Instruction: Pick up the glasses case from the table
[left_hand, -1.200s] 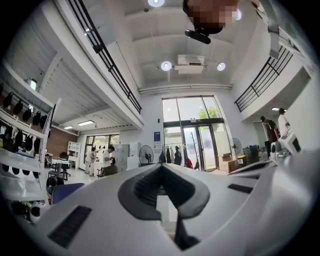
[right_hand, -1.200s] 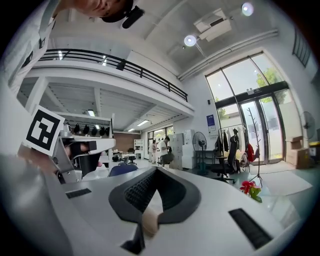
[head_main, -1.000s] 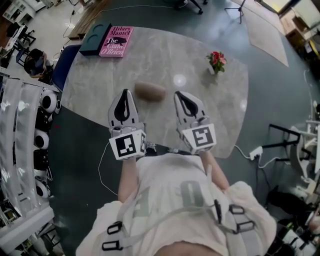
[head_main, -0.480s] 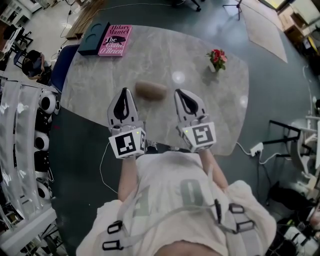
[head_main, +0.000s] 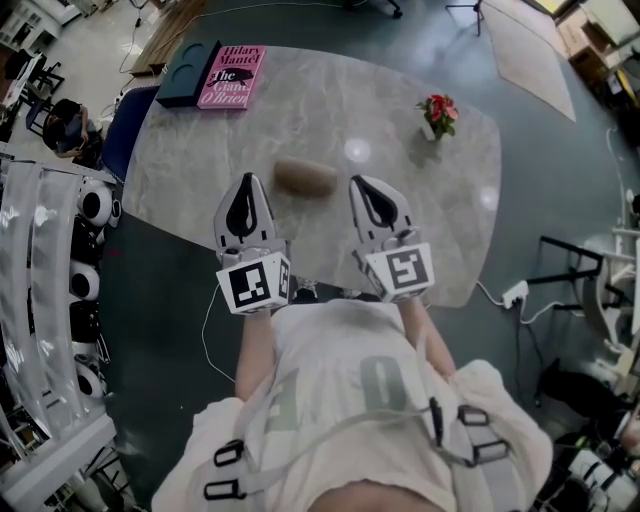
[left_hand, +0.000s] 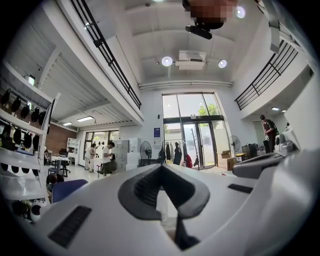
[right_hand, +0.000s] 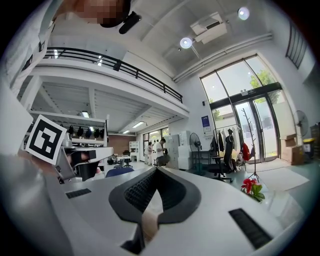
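head view: the glasses case lies on the surface, just past the tips of both grippers and between them, touching neither.
left gripper: jaws pressed together with nothing in them; it sits at the near-left of the case, pointing out across the surface.
right gripper: jaws pressed together too, and empty, at the near-right of the case.
step in hand: the approach, by my reading; nothing is grasped yet, so you are at the very start.
case long axis: it runs side to side across the head view, roughly crosswise to the way both grippers point, with at most a slight tilt.
case heading: both ends are rounded and look alike (i can't tell the hinge side from the opening side), so treat it as lying left-right and nothing more.
how to do it well: pick one gripper and spread its jaws before you move in. come at the case across its short width near the middle, so the jaws close on the two long flanks and not on the rounded ends.
grip care: the shell looks smooth and curved, so it may slip out of a grip set too high; go low, close gently, then lift straight up.
clearances: the pink book and the flowers stand well apart from the case and should not hinder you.
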